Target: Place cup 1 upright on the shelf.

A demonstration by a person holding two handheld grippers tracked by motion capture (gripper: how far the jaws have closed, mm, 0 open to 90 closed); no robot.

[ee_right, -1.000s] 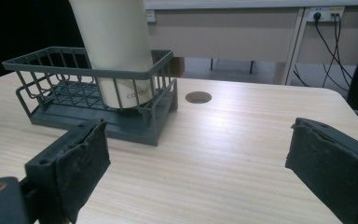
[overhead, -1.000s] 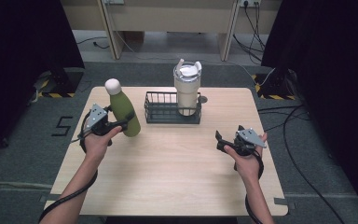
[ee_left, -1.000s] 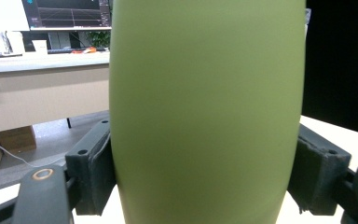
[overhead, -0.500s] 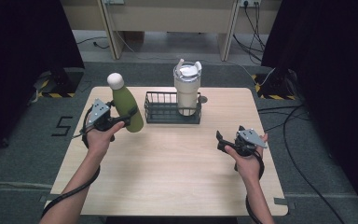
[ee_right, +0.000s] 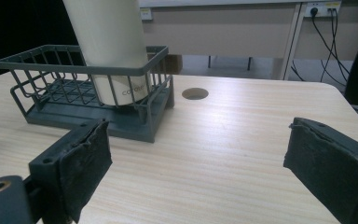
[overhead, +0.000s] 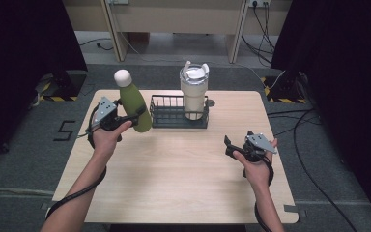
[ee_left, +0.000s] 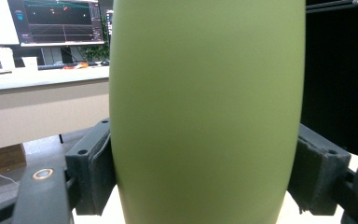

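A green bottle [overhead: 134,105] with a white cap is held tilted above the table's left side, just left of the wire basket [overhead: 166,118]. My left gripper [overhead: 131,117] is shut on the green bottle [ee_left: 205,116], its pads [ee_left: 95,172] pressed on both sides of the body. A cream tumbler [overhead: 193,94] with a white lid stands in the right half of the dark wire basket [ee_right: 51,100]. My right gripper [overhead: 229,145] hovers open over the table's right side, with nothing between its pads [ee_right: 86,168], and it faces the cream tumbler [ee_right: 114,51].
The wooden table [overhead: 183,179] has a round cable hole [ee_right: 195,94] behind the basket. A desk with monitors [ee_left: 56,23] stands beyond the table. Cables [overhead: 299,125] run over the floor at the right.
My left gripper has lifted the green bottle and carried it right toward the basket. The right gripper has stayed almost still.
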